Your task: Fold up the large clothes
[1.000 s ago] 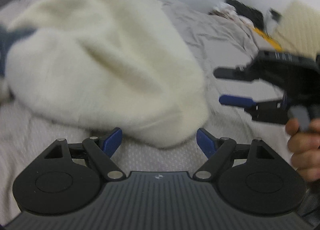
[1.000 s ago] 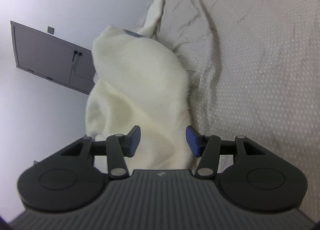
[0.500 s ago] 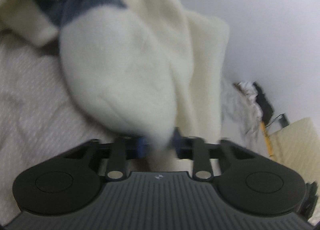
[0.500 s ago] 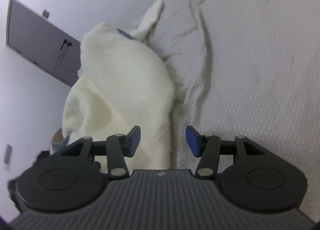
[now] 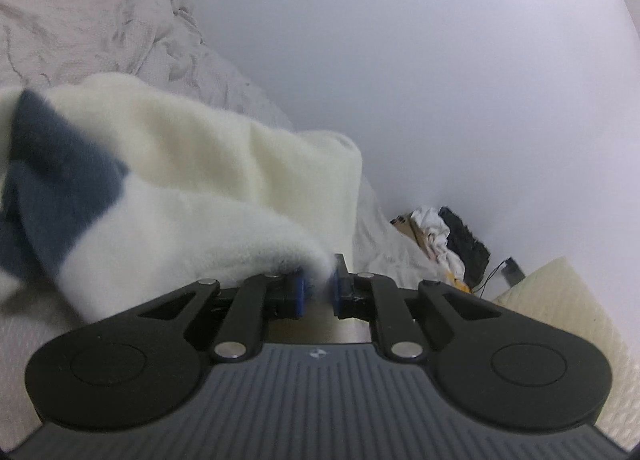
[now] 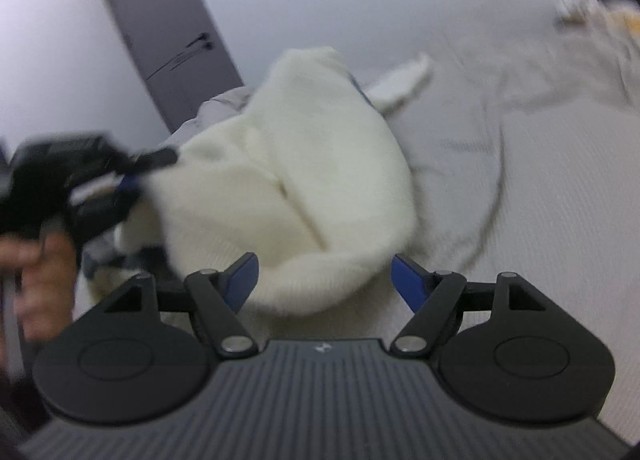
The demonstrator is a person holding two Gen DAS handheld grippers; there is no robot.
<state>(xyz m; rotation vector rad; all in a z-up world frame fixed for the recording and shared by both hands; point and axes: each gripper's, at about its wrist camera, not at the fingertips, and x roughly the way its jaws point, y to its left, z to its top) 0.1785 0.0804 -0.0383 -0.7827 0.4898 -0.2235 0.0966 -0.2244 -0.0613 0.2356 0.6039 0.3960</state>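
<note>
Left gripper [image 5: 317,291] clamped on a pinch of the cream sweater [image 5: 192,196]; the rest hangs off to its left, over the bed [image 5: 92,20]. Right gripper [image 6: 324,276]: jaws opening, wide apart, a rolled hem just ahead between them, pads not pressing on it.

Judged step: get a second hold for the fold. Push the right fingers further over the hem before closing, take one edge only, and keep the left pinch taut.
</note>
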